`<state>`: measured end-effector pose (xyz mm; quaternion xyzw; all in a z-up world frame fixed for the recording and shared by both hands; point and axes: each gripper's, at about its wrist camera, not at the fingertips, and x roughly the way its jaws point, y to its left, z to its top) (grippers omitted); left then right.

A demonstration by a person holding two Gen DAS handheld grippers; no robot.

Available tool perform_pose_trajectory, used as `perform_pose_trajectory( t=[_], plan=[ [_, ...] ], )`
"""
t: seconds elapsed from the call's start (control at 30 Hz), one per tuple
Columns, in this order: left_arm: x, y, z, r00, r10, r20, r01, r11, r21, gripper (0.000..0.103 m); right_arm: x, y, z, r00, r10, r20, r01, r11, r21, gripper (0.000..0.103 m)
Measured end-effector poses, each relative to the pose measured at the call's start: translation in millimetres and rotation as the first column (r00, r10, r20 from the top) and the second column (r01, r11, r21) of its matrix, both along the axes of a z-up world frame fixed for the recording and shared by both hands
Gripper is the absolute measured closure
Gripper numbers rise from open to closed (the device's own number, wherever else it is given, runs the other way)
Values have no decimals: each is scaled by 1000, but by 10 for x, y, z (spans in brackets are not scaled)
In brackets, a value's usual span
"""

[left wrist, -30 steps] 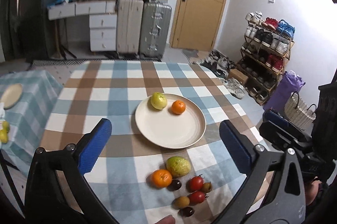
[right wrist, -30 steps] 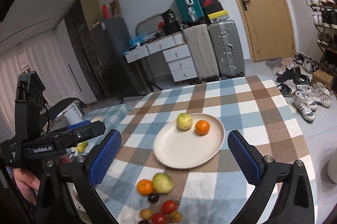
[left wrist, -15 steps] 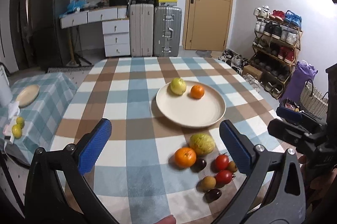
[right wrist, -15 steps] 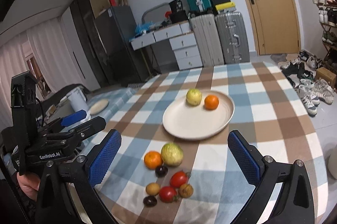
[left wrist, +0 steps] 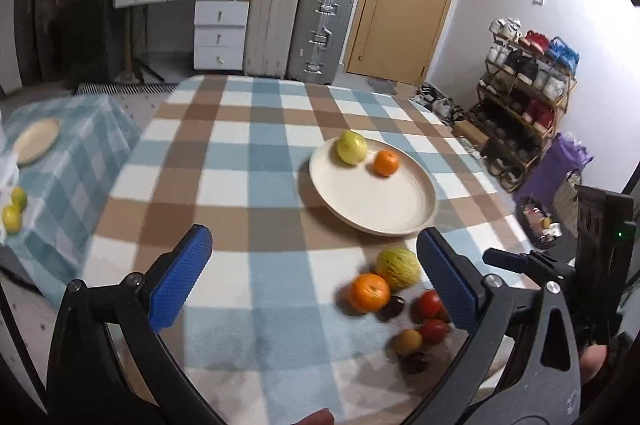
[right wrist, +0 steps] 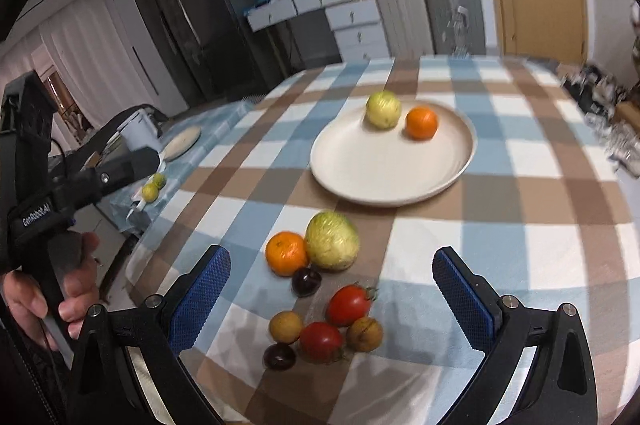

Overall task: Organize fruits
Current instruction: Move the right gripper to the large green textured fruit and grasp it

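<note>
We found both grippers, left gripper [left wrist: 312, 273] and right gripper [right wrist: 332, 299], empty with fingers apart; we advised centring one loose tomato [right wrist: 349, 305] squarely before closing gently.

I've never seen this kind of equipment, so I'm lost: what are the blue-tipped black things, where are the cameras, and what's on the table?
They are two hand-held grippers, each with a camera looking forward along its blue fingers. One picture is from the left gripper, the other from the right gripper; both are open and hold nothing. In the right view a hand grips the left tool's handle. On the checked tablecloth a cream plate holds a yellow-green fruit and an orange. Nearer lies a loose cluster: another orange, a green fruit, tomatoes and small dark and brown fruits.
</note>
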<state>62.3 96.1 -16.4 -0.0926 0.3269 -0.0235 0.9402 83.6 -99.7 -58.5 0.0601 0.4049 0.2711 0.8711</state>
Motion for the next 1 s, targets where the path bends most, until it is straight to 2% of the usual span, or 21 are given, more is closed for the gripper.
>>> perform_pose_trajectory(
  t=[0.1, 0.27, 0.37, 0.47, 0.73, 0.8, 0.87, 1.0],
  plan=[
    [34, 80, -21, 1000, 6, 6, -6, 1000, -15, 1, 97, 67, -91, 999, 24, -31, -25, 1000, -7, 0],
    [99, 109, -128, 999, -20, -49, 16, 997, -72, 1, 282, 137, -211, 995, 38, -97, -36, 999, 24, 0],
    [102, 86, -126, 999, -31, -34, 29, 998, -64, 1, 431, 170, -281, 989, 47, -138, -39, 998, 58, 0],
    [97, 52, -121, 999, -36, -26, 35, 998, -43, 1, 541, 217, -312, 988, 52, -143, -46, 998, 46, 0],
    [119, 8, -149, 997, -66, -43, 63, 996, -70, 1, 749, 216, -453, 977, 72, -199, -54, 994, 95, 2],
    [111, -4, -143, 997, -70, -38, 67, 995, -71, 1, 770, 210, -478, 975, 75, -209, -55, 993, 103, 5],
    [108, -18, -143, 997, -69, -37, 66, 996, -65, 1, 799, 197, -510, 970, 83, -228, -56, 991, 120, 16],
    [98, -23, -145, 997, -65, -40, 62, 996, -63, 1, 827, 169, -558, 963, 84, -257, -48, 989, 144, 18]
  ],
)
